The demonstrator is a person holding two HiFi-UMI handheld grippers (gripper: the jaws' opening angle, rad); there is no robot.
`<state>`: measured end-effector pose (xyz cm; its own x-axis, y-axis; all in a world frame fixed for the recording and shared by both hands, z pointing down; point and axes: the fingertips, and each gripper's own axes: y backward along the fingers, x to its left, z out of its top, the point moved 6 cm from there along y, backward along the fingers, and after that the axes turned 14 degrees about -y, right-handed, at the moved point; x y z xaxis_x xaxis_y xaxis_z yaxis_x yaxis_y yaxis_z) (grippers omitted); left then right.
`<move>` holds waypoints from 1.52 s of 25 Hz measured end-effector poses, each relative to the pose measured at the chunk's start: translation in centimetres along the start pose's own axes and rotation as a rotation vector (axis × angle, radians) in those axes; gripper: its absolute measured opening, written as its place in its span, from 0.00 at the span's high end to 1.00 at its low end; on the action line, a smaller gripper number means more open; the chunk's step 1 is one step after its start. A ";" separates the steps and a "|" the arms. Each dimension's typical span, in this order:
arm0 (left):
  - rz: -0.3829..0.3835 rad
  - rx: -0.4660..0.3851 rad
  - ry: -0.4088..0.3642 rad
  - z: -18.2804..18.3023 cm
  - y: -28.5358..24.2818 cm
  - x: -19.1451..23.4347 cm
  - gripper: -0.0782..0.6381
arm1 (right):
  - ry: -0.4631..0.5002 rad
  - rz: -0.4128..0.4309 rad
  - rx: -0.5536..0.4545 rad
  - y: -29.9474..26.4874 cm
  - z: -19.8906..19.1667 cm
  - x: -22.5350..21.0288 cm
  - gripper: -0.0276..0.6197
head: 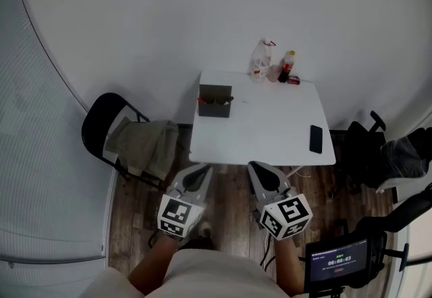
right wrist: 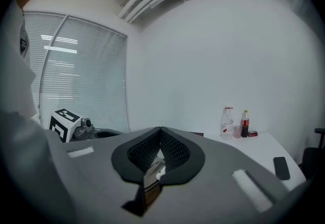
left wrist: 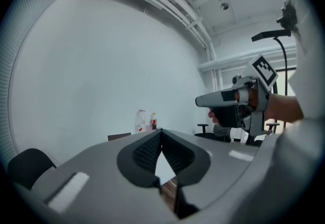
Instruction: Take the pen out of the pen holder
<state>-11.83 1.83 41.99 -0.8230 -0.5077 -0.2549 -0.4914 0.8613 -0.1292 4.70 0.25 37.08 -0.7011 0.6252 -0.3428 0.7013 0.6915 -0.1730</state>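
The pen holder (head: 214, 102) is a dark box near the back left of the white table (head: 270, 128). The pens in it are too small to make out. Both grippers hang in front of the table's near edge, over the wooden floor and well short of the holder. My left gripper (head: 202, 171) is shut with nothing in it, its jaws meeting at the tip (left wrist: 161, 130). My right gripper (head: 255, 168) is shut and empty too, its jaws closed to a point (right wrist: 161, 129). Each gripper view catches the other gripper beside it.
A clear bottle (head: 260, 60) and a cola bottle (head: 287, 67) stand at the table's back edge. A black phone (head: 316, 139) lies near the right edge. A folding chair with a cloth (head: 135, 144) stands to the left, an office chair (head: 371, 148) to the right.
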 end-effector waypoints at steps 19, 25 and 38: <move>-0.050 -0.003 0.033 -2.8 -5.9 7.1 0.89 | -0.019 -0.074 0.000 -7.4 1.8 -2.8 0.95; -0.055 -0.005 0.027 -2.8 -6.2 7.0 0.89 | -0.023 -0.076 -0.006 -7.3 1.9 -2.9 0.95; -0.039 0.044 0.012 -3.4 -6.8 5.1 0.89 | -0.048 -0.054 -0.003 -6.4 1.1 -4.9 0.95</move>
<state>-13.66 -6.74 44.82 -0.8068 -0.5411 -0.2375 -0.5106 0.8406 -0.1805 3.77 -7.65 38.86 -0.7310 0.5687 -0.3770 0.6620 0.7251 -0.1898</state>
